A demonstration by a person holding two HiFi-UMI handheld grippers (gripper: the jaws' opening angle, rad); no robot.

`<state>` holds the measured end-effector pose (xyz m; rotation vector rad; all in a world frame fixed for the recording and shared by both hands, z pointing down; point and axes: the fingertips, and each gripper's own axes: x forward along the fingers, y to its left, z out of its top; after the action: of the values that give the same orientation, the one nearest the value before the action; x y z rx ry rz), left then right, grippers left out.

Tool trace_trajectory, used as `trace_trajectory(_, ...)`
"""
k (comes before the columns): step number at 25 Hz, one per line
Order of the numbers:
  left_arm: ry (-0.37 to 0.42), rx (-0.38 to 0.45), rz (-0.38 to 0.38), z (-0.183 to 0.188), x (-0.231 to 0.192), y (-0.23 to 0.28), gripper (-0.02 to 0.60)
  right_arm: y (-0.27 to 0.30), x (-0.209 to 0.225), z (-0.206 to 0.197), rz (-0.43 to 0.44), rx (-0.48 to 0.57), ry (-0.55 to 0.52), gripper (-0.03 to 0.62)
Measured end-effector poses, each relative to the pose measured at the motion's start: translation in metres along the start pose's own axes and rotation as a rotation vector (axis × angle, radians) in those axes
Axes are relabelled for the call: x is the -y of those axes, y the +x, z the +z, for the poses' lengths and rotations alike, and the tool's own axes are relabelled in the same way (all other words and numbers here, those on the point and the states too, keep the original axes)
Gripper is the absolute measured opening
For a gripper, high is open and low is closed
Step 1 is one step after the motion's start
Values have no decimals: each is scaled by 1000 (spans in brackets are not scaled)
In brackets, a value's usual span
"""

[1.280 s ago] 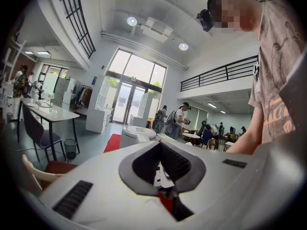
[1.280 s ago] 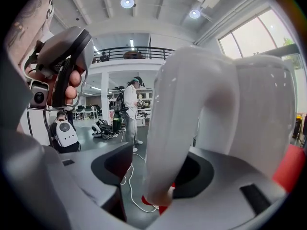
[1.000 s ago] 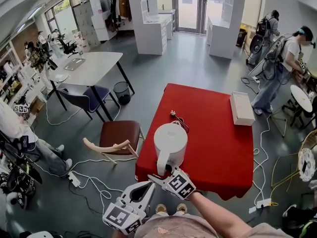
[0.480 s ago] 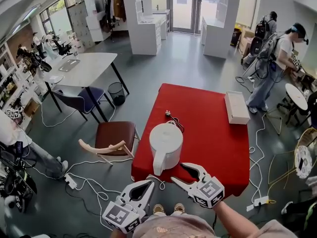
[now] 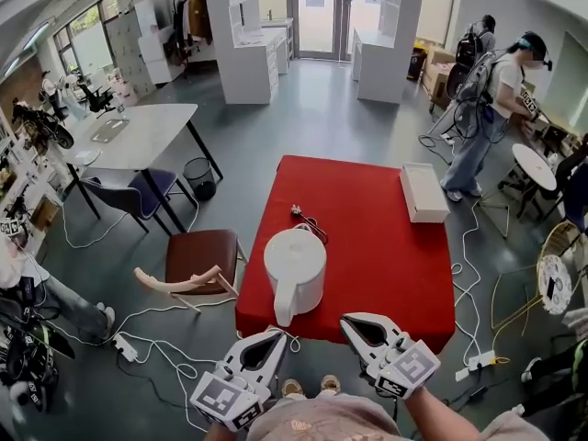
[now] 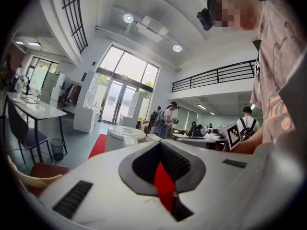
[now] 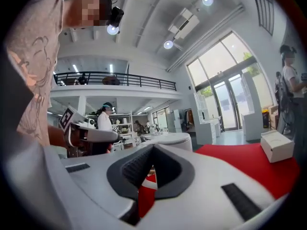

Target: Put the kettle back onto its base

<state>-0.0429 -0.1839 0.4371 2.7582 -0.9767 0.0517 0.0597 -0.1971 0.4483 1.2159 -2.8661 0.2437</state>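
Right gripper (image 5: 347,321) has just snapped closed on nothing, and I'm holding it clear of the kettle (image 5: 294,263), at the red bench's (image 5: 386,246) near edge. Left gripper (image 5: 278,335) sits closed and empty beside it. That kettle stands upright near the bench's front left edge, handle toward me, plug (image 5: 296,211) lying behind.

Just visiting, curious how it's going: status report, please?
Left gripper and right gripper shut, empty. Kettle upright on red table, neither touching it. Nothing in the way.
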Motion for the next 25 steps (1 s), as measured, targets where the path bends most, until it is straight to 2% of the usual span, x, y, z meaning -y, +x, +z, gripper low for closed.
trace_trajectory(11, -3, 17, -64, 3, -5, -1, -2, -7, -8, 14, -98, 28, 54, 3)
trace_trajectory(16, -9, 21, -118, -3, -11, 3, -2, -28, -30, 26, -179, 50, 21, 3)
trace_trajectory(25, 4, 14, -179, -7, -7, 14, -2, -58, -63, 12, -230, 55, 51, 3)
